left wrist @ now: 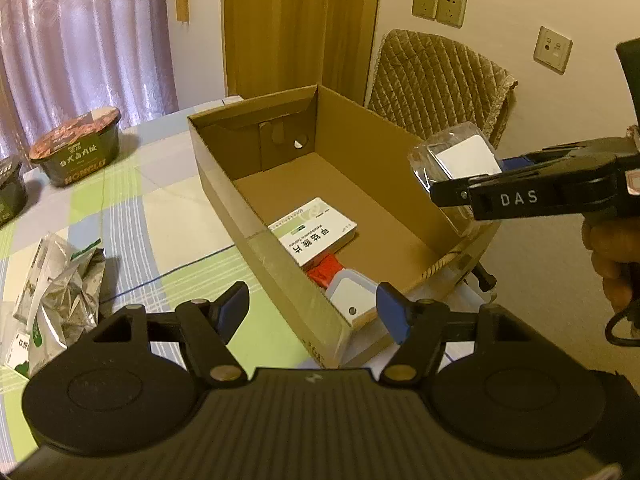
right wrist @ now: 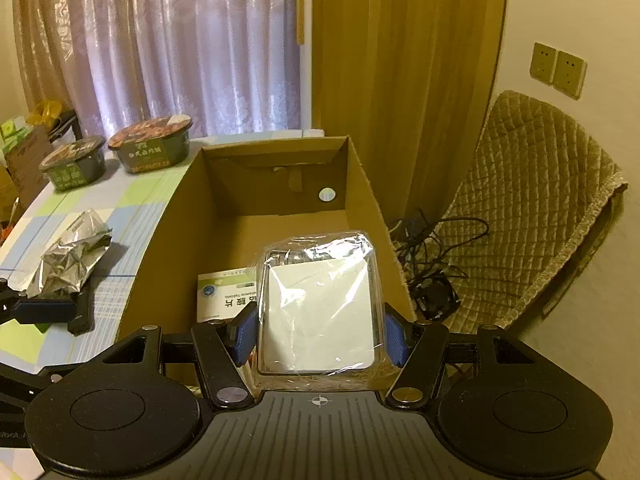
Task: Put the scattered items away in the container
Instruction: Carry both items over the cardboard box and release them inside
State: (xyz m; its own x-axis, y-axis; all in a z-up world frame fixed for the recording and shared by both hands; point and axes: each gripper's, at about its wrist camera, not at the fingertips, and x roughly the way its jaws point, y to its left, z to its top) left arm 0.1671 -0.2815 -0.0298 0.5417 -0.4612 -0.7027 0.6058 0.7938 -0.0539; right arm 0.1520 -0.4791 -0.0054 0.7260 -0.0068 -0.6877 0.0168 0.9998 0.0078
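The right hand-held gripper is clenched on a clear plastic packet with a white card inside, its blue pads pressing the packet's two side edges so that the flat face stays level and the slippery film does not slide out. It holds the packet above the near right part of the open cardboard box, probably so it can drop straight onto the bare floor beside the white medicine carton already lying there. The left hand-held gripper hovers released and empty just over the box's near wall, clear of the drop. On the table outside, a crumpled foil pouch and two instant bowls wait to be collected.
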